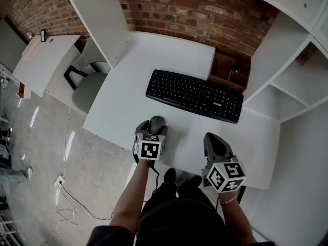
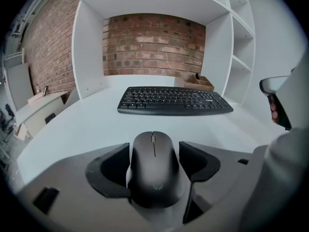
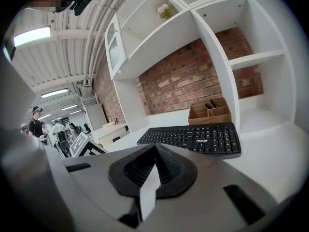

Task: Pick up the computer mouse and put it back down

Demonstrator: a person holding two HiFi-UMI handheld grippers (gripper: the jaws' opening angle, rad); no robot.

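Closest up in the head view are the wearer's dark top and two bare forearms, each ending in a gripper with a marker cube.

Left gripper has the black computer mouse sitting right between its tongs. Both dark pads hug the mouse's sides, one at 9 o'clock and one at 3. Can't honestly tell whether the mouse is off the white desk or resting on it. It's near the front edge, at about 7 o'clock from the keyboard. There's a round logo on the back end of the mouse that looks like "hp".

Right gripper is off at 3 o'clock from the left one, above the desk, with its tongs pressed together and nothing between them.

Black full-size keyboard lies at 12 o'clock from both grippers, angled a bit. It has a small white brand mark near its right end, but I can't read it for sure.

Little wooden organiser box sits at 1 o'clock from the keyboard, against the red brick wall. White shelving fills the 3 o'clock side.

Over at 9 o'clock there's a grey chair and a second white desk. Some loose cable lies on the floor.
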